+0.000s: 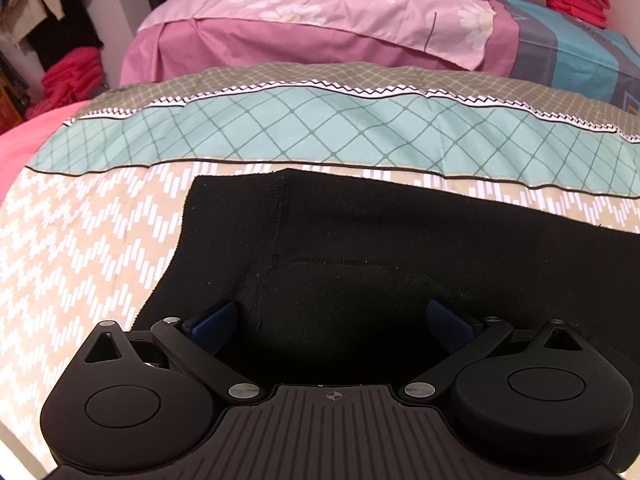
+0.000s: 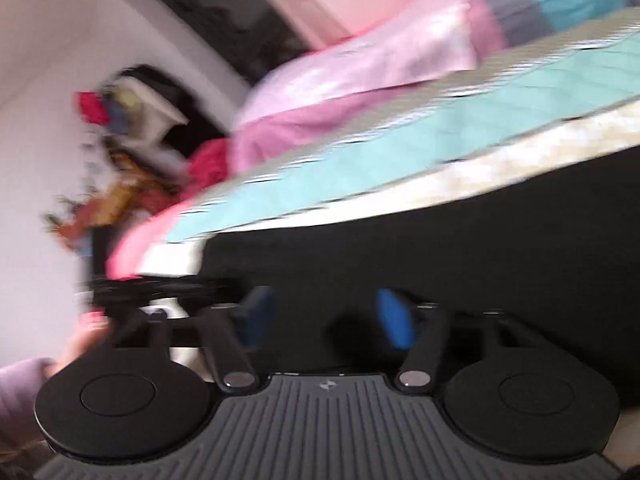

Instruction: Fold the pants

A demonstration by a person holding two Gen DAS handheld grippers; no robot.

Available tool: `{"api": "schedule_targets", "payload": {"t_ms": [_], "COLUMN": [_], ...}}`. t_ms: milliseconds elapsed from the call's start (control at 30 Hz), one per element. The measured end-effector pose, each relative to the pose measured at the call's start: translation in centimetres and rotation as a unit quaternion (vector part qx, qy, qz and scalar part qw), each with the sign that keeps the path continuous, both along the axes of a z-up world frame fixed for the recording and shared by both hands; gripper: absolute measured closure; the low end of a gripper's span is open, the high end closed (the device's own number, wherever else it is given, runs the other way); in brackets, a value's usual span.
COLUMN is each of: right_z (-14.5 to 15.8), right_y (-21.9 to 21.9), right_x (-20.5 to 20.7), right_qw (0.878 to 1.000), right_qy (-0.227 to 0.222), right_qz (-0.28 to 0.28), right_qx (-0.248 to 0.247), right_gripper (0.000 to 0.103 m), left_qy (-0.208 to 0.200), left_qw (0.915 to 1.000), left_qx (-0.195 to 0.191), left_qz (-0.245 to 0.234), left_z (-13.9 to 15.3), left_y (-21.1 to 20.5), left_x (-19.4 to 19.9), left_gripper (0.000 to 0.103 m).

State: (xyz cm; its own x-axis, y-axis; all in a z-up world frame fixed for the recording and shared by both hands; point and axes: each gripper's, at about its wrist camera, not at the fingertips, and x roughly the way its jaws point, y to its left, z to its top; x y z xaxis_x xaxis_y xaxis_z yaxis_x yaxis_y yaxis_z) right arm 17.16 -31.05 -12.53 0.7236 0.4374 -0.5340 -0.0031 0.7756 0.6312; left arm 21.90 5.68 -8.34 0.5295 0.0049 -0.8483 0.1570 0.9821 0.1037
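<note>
The black pants (image 1: 380, 248) lie spread flat on the patterned bedspread (image 1: 100, 240), filling the lower middle and running off toward 3 o'clock in your left wrist view. Your left gripper (image 1: 332, 320) hovers low over them with its blue fingers (image 1: 212, 320) spread wide and nothing between them. A vertical seam (image 1: 276, 220) runs up toward 12 o'clock just inside the left finger, and a faint horizontal stitched line crosses right of it.

Your right gripper (image 2: 324, 316) also has its blue fingers (image 2: 394, 320) apart and empty. That view is badly smeared and tilted, so you cannot tell whether the fingers touch the pants (image 2: 440, 248), only that the dark cloth lies ahead of them and toward 3 o'clock.

Expect the fabric to feel soft, limp and fairly light, with a slightly fuzzy knit that should grip the pads rather than slip. It will drape and sag wherever you do not support it, and a shallow pinch may lift one layer only. Take hold at the cut edge near 10 o'clock or along the stitched seam, where the cloth is thickest, and bite deep.

No brand, label or readable writing shows on the pants, the bedspread or the pink bedding (image 1: 320, 20) at 12 o'clock.
</note>
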Motion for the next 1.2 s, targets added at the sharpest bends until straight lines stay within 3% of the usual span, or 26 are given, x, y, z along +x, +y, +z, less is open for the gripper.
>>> {"api": "schedule_targets", "payload": {"t_ms": [67, 100, 133, 200, 233, 300, 333, 367, 400, 533, 600, 633, 667, 700, 733, 767, 800, 867, 967, 1000, 1067, 1133, 1167, 1200], "right_z": [-0.5, -0.5, -0.5, 0.1, 0.3, 1.0, 1.5, 2.1, 2.7, 3.4, 2.5, 2.3, 2.1, 1.9, 2.2, 2.6, 3.6, 5.3, 5.8, 5.6, 4.8, 3.2, 2.4, 1.8], "right_y": [-5.1, -7.9, -10.2, -14.8, -16.7, -19.8, -19.9, -19.7, -18.7, -13.7, -11.2, -11.0, -11.7, -12.9, -14.0, -13.8, -12.8, -8.7, -0.3, 2.6, 6.7, 9.8, 10.3, 10.1], "right_x": [-1.8, -2.8, -3.8, -6.3, -7.3, -9.3, -9.9, -10.4, -10.5, -9.1, -7.3, -6.6, -6.5, -6.3, -6.3, -6.3, -6.1, -4.9, -2.2, -1.4, 0.3, 1.9, 2.6, 3.1], "right_qw": [0.997, 0.993, 0.988, 0.970, 0.958, 0.927, 0.915, 0.904, 0.907, 0.967, 0.985, 0.985, 0.982, 0.974, 0.958, 0.947, 0.942, 0.960, 0.989, 0.991, 0.991, 0.987, 0.986, 0.988], "right_qy": [-0.004, -0.005, -0.009, -0.007, -0.011, 0.000, -0.002, -0.003, -0.010, -0.018, -0.001, 0.003, -0.001, 0.012, 0.034, 0.027, 0.012, -0.015, -0.038, -0.043, -0.037, -0.011, 0.003, 0.008], "right_qz": [-0.081, -0.119, -0.152, -0.244, -0.284, -0.374, -0.404, -0.427, -0.421, -0.252, -0.168, -0.155, -0.166, -0.212, -0.272, -0.309, -0.313, -0.234, -0.062, -0.010, 0.075, 0.126, 0.125, 0.110], "right_qx": [0.018, 0.027, 0.032, 0.010, 0.022, 0.007, 0.001, -0.009, -0.025, -0.034, -0.049, -0.071, -0.087, -0.083, -0.079, -0.088, -0.120, -0.152, -0.131, -0.124, -0.107, -0.103, -0.111, -0.112], "right_gripper": [0.084, 0.094, 0.094, 0.093, 0.092, 0.092, 0.086, 0.062, 0.049, 0.049, 0.051, 0.053, 0.075, 0.103, 0.102, 0.095, 0.087, 0.080, 0.070, 0.061, 0.054, 0.054, 0.055, 0.067], "left_qy": [0.000, 0.001, 0.002, 0.003, 0.002, 0.002, 0.002, 0.003, 0.006, 0.013, 0.009, 0.006, 0.005, 0.006, 0.010, 0.012, 0.009, 0.000, 0.002, 0.006, 0.006, 0.003, 0.001, 0.000], "left_qw": [1.0000, 1.0000, 1.0000, 1.0000, 1.0000, 0.9999, 0.9998, 0.9997, 0.9996, 0.9988, 0.9984, 0.9981, 0.9978, 0.9969, 0.9950, 0.9936, 0.9937, 0.9930, 0.9919, 0.9916, 0.9914, 0.9912, 0.9914, 0.9916], "left_qx": [0.001, 0.001, 0.001, 0.003, 0.006, 0.012, 0.015, 0.017, 0.019, 0.011, 0.007, 0.009, 0.018, 0.035, 0.057, 0.064, 0.052, 0.049, 0.057, 0.058, 0.063, 0.074, 0.075, 0.075], "left_qz": [0.001, 0.002, 0.003, 0.005, 0.005, 0.008, 0.010, 0.014, 0.020, 0.046, 0.056, 0.060, 0.063, 0.070, 0.082, 0.092, 0.098, 0.108, 0.114, 0.116, 0.115, 0.110, 0.107, 0.105], "left_z": [0.0, 0.0, -0.1, -0.2, -0.2, -0.3, -0.4, -0.3, -0.3, 1.0, 1.6, 1.6, 1.4, 1.1, 0.7, 0.6, 0.9, 1.5, 1.6, 1.4, 1.1, 0.9, 0.9, 0.9], "left_y": [0.0, 0.0, 0.0, 0.0, -0.1, -0.3, -0.5, -0.6, -0.7, -0.9, -0.8, -0.7, -0.5, -0.3, -0.1, 0.4, 0.8, 1.2, 1.2, 1.2, 1.3, 1.1, 1.1, 1.2], "left_x": [0.1, 0.1, 0.2, 0.3, 0.3, 0.3, 0.4, 0.4, 0.5, 0.0, -0.4, -0.4, -0.3, -0.1, 0.2, 0.4, 0.2, -0.1, 0.0, 0.2, 0.5, 0.6, 0.5, 0.5], "left_gripper": [0.000, 0.000, 0.000, 0.000, 0.000, 0.000, 0.000, 0.000, 0.000, 0.000, 0.000, 0.000, 0.000, 0.000, 0.000, 0.000, 0.000, 0.000, 0.000, 0.000, 0.000, 0.000, 0.000, 0.000]}}
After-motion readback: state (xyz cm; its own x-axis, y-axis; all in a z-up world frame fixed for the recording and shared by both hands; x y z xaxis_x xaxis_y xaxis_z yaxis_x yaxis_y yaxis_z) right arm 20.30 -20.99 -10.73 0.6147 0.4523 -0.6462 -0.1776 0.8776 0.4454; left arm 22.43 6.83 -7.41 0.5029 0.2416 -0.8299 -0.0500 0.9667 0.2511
